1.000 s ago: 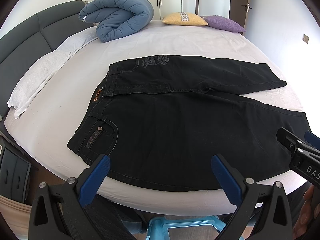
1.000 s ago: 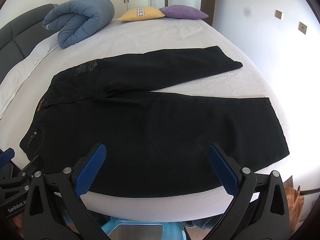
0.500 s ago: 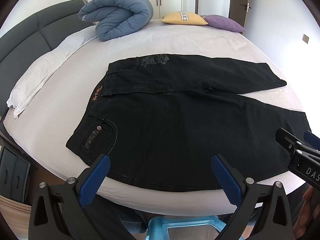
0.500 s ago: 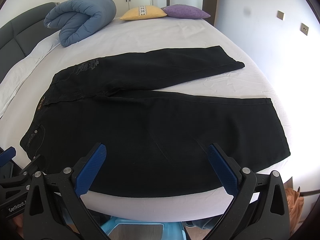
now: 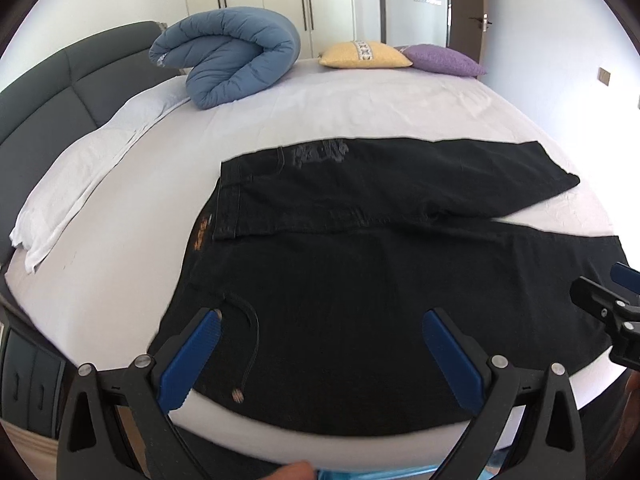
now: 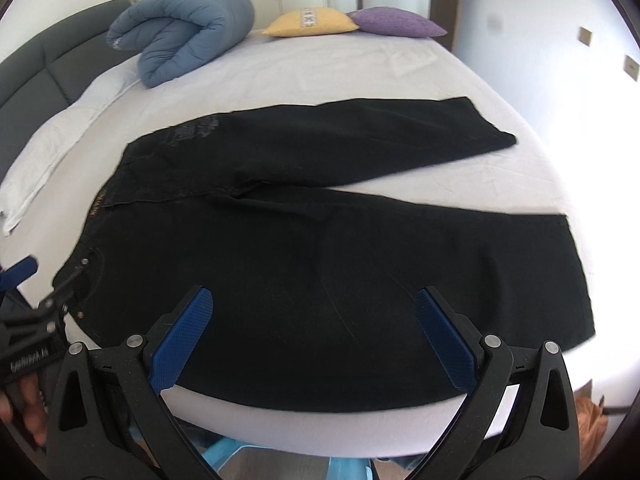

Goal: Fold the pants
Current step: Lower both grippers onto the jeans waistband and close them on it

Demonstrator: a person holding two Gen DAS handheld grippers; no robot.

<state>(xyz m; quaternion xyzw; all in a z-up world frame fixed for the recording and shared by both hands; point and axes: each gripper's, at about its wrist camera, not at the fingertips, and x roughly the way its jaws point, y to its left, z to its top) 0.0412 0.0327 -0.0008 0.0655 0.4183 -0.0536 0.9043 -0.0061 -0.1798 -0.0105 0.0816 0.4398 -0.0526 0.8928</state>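
The black pants (image 5: 360, 280) are spread flat on the white bed (image 5: 320, 112), with the waist to the left and the two legs pointing right. Since a moment ago, both claws have been brought lower and closer to the near edge of the pants. The left claw (image 5: 320, 344) is held wide apart over the pocket end, and nothing is pinched in it. The right claw (image 6: 312, 324) is also held wide apart over the near leg, and nothing is held in it. It is judged that the near edge is about to be grabbed, so the first fold has not yet been made. No boxes or baskets are seen. A rolled blue blanket (image 5: 228, 64) and two pillows, one yellow (image 5: 364, 56) and one purple (image 5: 444, 60), are lying at the far side of the bed, well apart from the pants.
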